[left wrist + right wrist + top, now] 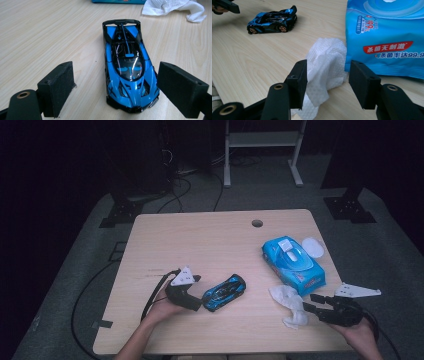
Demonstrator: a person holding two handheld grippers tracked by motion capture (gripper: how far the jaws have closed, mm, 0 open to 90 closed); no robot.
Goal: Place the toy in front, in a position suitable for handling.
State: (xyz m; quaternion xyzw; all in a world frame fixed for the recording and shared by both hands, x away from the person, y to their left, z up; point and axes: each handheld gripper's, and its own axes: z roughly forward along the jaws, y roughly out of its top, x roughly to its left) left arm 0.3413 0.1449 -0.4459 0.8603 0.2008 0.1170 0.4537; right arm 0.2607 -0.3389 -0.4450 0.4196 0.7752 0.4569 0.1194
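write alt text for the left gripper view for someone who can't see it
A blue and black toy car sits on a light wooden table, its nose between the open left gripper pads without touching them. Behind it lie a crumpled white wipe and the edge of a blue packet.

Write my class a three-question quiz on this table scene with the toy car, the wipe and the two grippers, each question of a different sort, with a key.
1. True or false: the left gripper is clamped on the blue toy car.
2. Which thing lies between the right gripper's open jaws? A) white wipe B) toy car C) blue wipes pack
3. Fill in: the wipes pack's flip lid stands ____.

Key: 1. False, the pads stand clear of the car. 2. A. 3. open.
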